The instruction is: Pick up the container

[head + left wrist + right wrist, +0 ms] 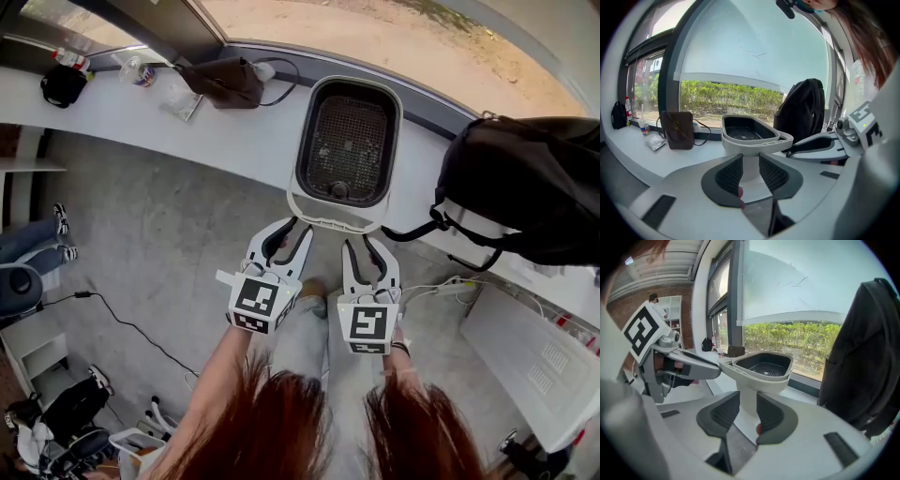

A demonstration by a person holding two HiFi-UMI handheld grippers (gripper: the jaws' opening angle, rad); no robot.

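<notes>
The container (345,141) is a white basket with a dark mesh inside, and it hangs just above the white window ledge (141,117). A white handle juts from its near end. My left gripper (285,228) is shut on the left side of this handle and my right gripper (369,244) on the right side. In the left gripper view the dark pads of the left gripper (750,169) press on the white stem below the container (749,132). The right gripper view shows the right gripper (747,409) clamped likewise under the container (764,364).
A black backpack (525,187) leans on the ledge right of the container. A brown bag (225,82) and bottles (70,59) stand at the ledge's far left. A white unit (534,361) is at lower right. A cable (122,323) lies on the grey floor.
</notes>
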